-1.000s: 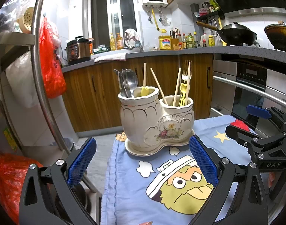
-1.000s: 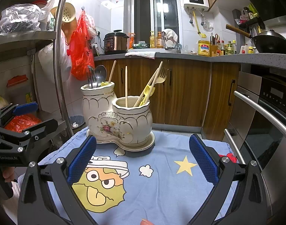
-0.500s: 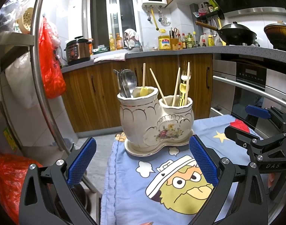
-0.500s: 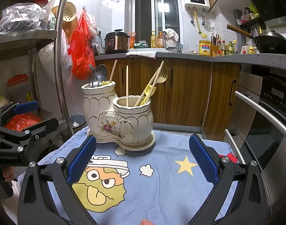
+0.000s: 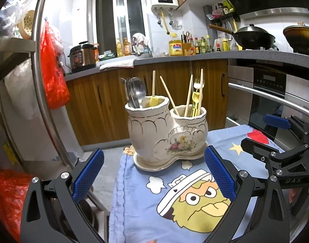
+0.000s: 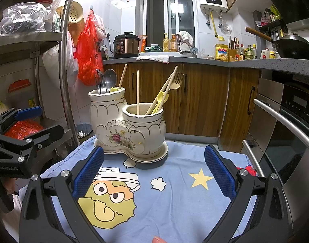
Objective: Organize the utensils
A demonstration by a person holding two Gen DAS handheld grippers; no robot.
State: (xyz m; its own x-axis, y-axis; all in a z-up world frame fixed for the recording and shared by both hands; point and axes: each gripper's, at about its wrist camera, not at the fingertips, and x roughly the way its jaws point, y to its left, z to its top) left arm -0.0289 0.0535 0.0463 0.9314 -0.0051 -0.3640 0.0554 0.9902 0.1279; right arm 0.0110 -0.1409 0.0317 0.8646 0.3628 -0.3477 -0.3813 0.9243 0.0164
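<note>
A cream ceramic two-pot utensil holder (image 5: 166, 133) stands on its saucer on a blue cartoon cloth (image 5: 174, 198); it also shows in the right wrist view (image 6: 128, 129). The taller pot holds metal spoons (image 5: 135, 93) and a yellow spatula (image 5: 154, 101). The shorter pot holds chopsticks (image 5: 188, 96), a fork (image 5: 199, 81) and yellow utensils. My left gripper (image 5: 153, 172) is open and empty, just short of the holder. My right gripper (image 6: 153, 172) is open and empty, in front of the holder. Each gripper shows in the other's view.
A steel rack pole (image 6: 63, 64) and shelves stand left of the cloth, with red bags (image 6: 87, 48). An oven with a bar handle (image 6: 284, 121) is on the right. Wooden cabinets and a cluttered counter (image 6: 174, 60) lie behind.
Both views have shifted only slightly; the holder sits a touch closer in the right wrist view. Both grippers stay open and empty.
</note>
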